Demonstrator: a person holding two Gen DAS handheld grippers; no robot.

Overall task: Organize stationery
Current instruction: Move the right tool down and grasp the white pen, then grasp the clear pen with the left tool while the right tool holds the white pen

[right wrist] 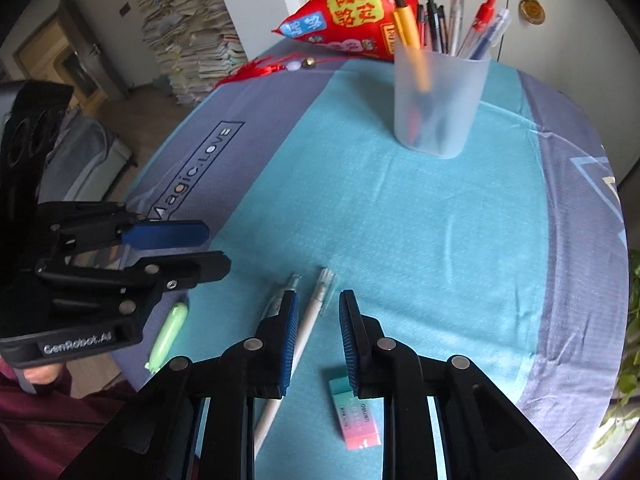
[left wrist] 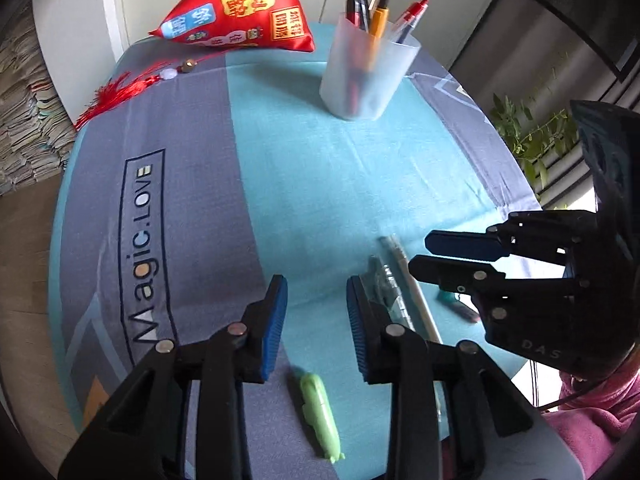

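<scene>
Left gripper [left wrist: 316, 300]: jaws stand apart with nothing between the pads; released, hanging over the bench [left wrist: 320, 168], which is covered in a teal and grey cloth.
Right gripper [right wrist: 319, 312]: jaws narrowly parted and gripping nothing; the white pen's barrel passes beneath and just inside the left pad, and no pad presses on it.
Thing nearest left jaws: short pale-green plastic marker [left wrist: 320, 416], lying flat on the cloth below the gap, towards the camera side of the pads.
Green marker axis: runs roughly along the line the left jaws point, slightly slanted, so the pads would close across its width.
Thing nearest right jaws: slim white pen [right wrist: 308, 320], long axis running away from the camera, tip ahead of the pads.
Beside it: clear-barrelled pen [right wrist: 280, 296], just to the left of the white one and nearly parallel, partly hidden behind the left pad.
Further item: small pink and teal eraser [right wrist: 354, 412], under the right pad, nearer the camera.
Destination, as judged: frosted translucent plastic cup [right wrist: 440, 100] already holding pens, well ahead of both jaws.
Nearer hand: left for the green marker, right for the white pen.
Risk, as judged: the two pens lie close; closing may catch both.
</scene>
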